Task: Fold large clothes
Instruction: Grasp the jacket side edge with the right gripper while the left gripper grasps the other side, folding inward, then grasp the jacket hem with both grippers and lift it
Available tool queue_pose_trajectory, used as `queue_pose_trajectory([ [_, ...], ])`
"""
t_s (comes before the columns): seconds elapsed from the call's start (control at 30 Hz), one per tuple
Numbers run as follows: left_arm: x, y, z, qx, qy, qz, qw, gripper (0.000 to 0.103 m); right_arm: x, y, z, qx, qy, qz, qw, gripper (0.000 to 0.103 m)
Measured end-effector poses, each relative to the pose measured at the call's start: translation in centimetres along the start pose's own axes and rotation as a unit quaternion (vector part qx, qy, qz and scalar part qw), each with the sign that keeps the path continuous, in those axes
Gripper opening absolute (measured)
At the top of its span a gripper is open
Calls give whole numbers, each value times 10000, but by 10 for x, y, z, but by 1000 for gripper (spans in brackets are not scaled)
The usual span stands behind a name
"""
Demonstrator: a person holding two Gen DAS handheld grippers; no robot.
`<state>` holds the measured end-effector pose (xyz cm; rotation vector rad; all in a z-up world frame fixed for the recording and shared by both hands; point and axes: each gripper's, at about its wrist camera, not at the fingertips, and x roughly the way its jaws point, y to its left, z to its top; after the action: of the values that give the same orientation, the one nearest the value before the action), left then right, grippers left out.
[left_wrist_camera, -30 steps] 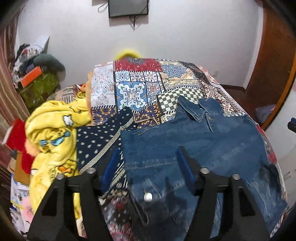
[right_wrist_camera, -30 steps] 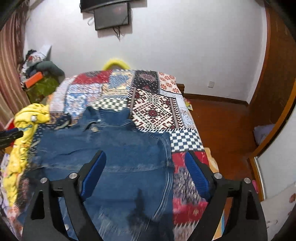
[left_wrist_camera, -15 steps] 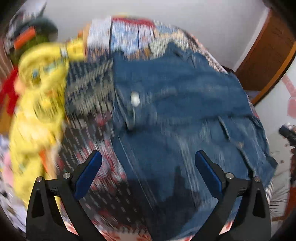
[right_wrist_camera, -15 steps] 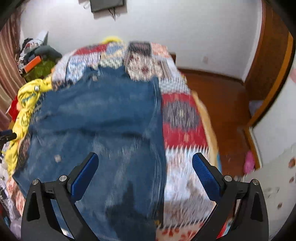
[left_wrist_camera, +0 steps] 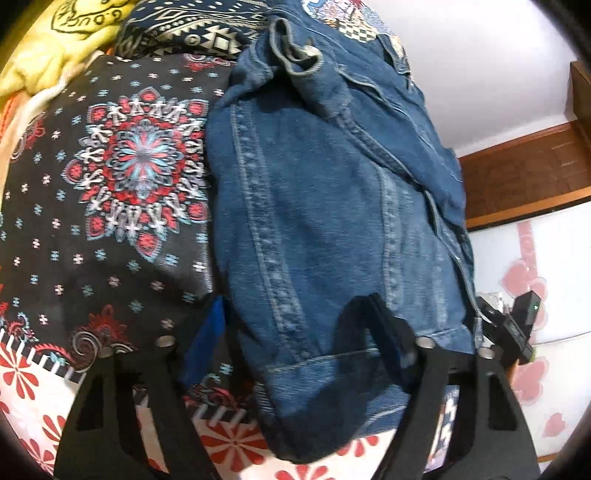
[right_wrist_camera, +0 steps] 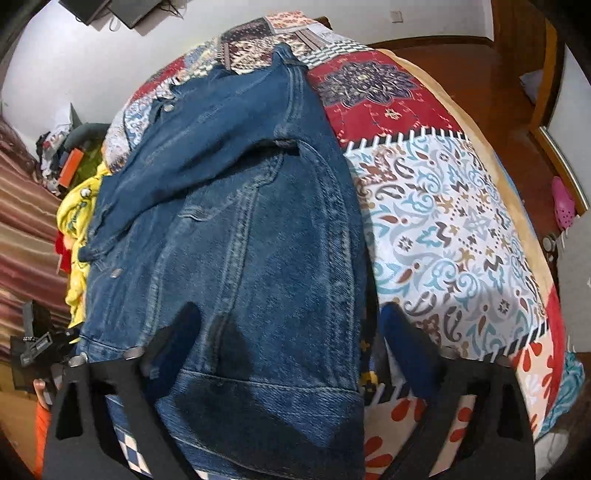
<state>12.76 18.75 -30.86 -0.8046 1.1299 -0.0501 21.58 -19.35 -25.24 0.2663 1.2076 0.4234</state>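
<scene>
A blue denim jacket (left_wrist_camera: 332, 206) lies spread lengthwise on the patchwork bedspread (left_wrist_camera: 122, 192), its hem toward me. My left gripper (left_wrist_camera: 295, 325) is open, its fingers straddling the jacket's near left hem corner. In the right wrist view the jacket (right_wrist_camera: 240, 229) fills the middle, one sleeve folded across it. My right gripper (right_wrist_camera: 288, 325) is open, its fingers astride the jacket's near right hem corner. The right gripper's body (left_wrist_camera: 517, 325) shows at the right edge of the left view, the left gripper's body (right_wrist_camera: 40, 343) at the left edge of the right view.
A yellow blanket (left_wrist_camera: 48, 40) and a dark patterned cloth (left_wrist_camera: 192, 26) lie at the bed's left. Clutter (right_wrist_camera: 62, 155) is piled by the far left wall. A wooden floor (right_wrist_camera: 498, 74) and a pink shoe (right_wrist_camera: 563, 201) lie right of the bed.
Both grippers have dropped from high above the bed down to the jacket's near hem. The left gripper's jaws opened wider along the way.
</scene>
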Motion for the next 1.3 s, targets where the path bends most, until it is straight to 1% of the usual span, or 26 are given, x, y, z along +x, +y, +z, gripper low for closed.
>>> queue_pose_trajectory([
  [0.07, -1, -9, -1, 144, 22, -19, 9999, 52, -1, 0, 2, 47, -1, 109, 9999, 58],
  [0.1, -1, -14, -1, 200, 37, -35, 9998, 49, 0, -1, 2, 90, 26, 130, 9999, 52],
  [0.13, -2, -18, 1, 235, 35, -30, 9997, 43, 0, -2, 3, 119, 49, 154, 9998, 37],
  [0.2, -5, -24, 0, 323, -24, 2, 9995, 27, 4, -5, 3, 213, 132, 207, 9995, 17],
  [0.23, -8, -27, 3, 344, -63, 13, 9994, 20, 4, -5, 3, 235, 158, 270, 9992, 14],
  [0.27, -15, -31, 4, 392, -210, 8, 9990, 18, 3, -5, 2, 228, 156, 344, 9990, 11],
  [0.4, -43, -46, 19, 604, -672, -90, 9959, 17, -7, 1, 8, 163, -24, 573, 9982, 10],
  [0.57, -80, -85, 48, 991, -1291, -276, 9863, 15, -29, 22, 33, -145, -407, 786, 9960, 10],
  [0.63, -92, -93, 63, 1097, -1445, -313, 9829, 15, -38, 33, 46, -287, -590, 859, 9941, 9],
  [0.73, -104, -102, 92, 1076, -1640, -400, 9798, 15, -53, 49, 72, -454, -927, 895, 9906, 9],
  [0.8, -108, -99, 112, 1018, -1818, -380, 9773, 15, -62, 54, 96, -370, -1189, 972, 9874, 9],
  [0.9, -103, -88, 150, 701, -2039, -347, 9759, 15, -62, 54, 127, -185, -1488, 986, 9838, 9],
  [0.93, -97, -82, 162, 573, -2039, -331, 9767, 15, -58, 52, 137, -92, -1536, 957, 9834, 9],
  [1.0, -78, -70, 186, 338, -1923, -265, 9804, 15, -38, 45, 157, 100, -1473, 946, 9845, 9],
  [1.07, -53, -59, 202, 260, -1770, -12, 9839, 15, -7, 37, 171, 212, -1264, 835, 9882, 9],
  [1.17, -15, -47, 217, 324, -1547, 510, 9861, 15, 32, 32, 180, 168, -990, 510, 9936, 9],
  [1.2, -4, -43, 216, 344, -1474, 639, 9864, 15, 42, 31, 181, 134, -910, 403, 9949, 9],
  [1.3, 20, -30, 218, 407, -1285, 825, 9874, 15, 70, 21, 185, 114, -694, 189, 9973, 10],
])
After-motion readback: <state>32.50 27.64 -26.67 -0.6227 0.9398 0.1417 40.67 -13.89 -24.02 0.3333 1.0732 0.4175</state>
